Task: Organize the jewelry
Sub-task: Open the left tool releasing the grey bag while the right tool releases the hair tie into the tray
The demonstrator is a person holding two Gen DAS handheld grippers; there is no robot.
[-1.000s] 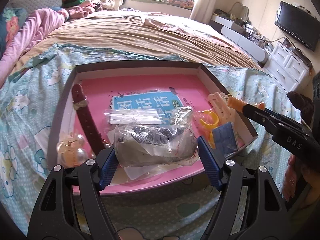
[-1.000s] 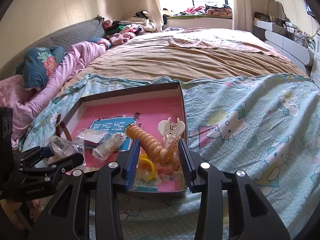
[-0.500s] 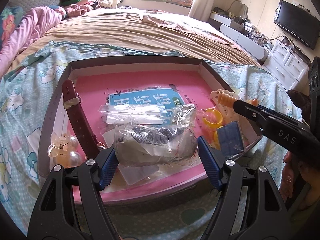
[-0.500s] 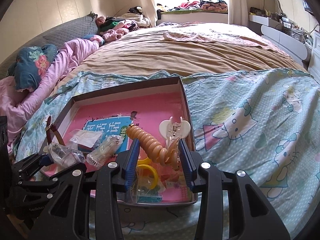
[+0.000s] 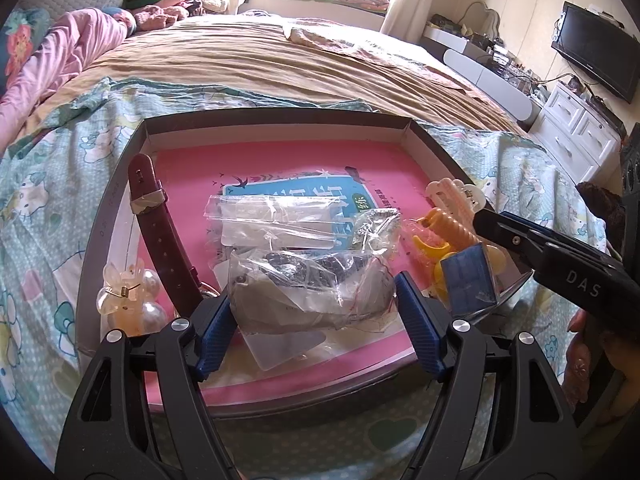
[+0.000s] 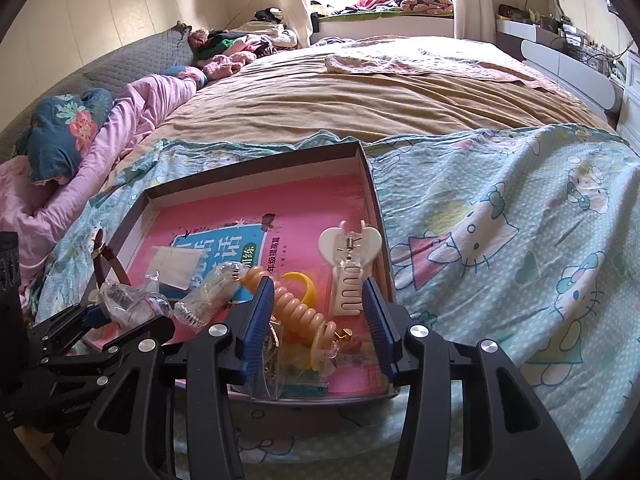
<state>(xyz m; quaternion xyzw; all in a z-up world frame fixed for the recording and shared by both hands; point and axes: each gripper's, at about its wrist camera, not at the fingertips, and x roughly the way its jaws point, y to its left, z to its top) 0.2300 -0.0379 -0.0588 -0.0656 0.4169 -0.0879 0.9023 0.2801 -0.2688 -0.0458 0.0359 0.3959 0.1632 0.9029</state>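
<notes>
While gripping a clear plastic bag (image 5: 308, 292) of dark jewelry, left gripper (image 5: 316, 320) sits w/ jaws approx two-thirds open, pads pressed on bag's sides, above near edge of shallow box (image 5: 280, 120) on bed. Right gripper (image 6: 318, 320): jaws opening, pads off the orange spiral hair tie (image 6: 298, 312) between them; tie rests in box's near right corner. Just beyond: white heart claw clip (image 6: 348, 264), yellow ring (image 6: 304, 284). Left side of box: pale bead clip (image 5: 128, 296), maroon strap (image 5: 160, 240). Mid-box: flat clear packets (image 5: 276, 224) over blue-labelled pink liner. Farther back: tan bedspread (image 6: 360, 96), clothes pile, window.
</notes>
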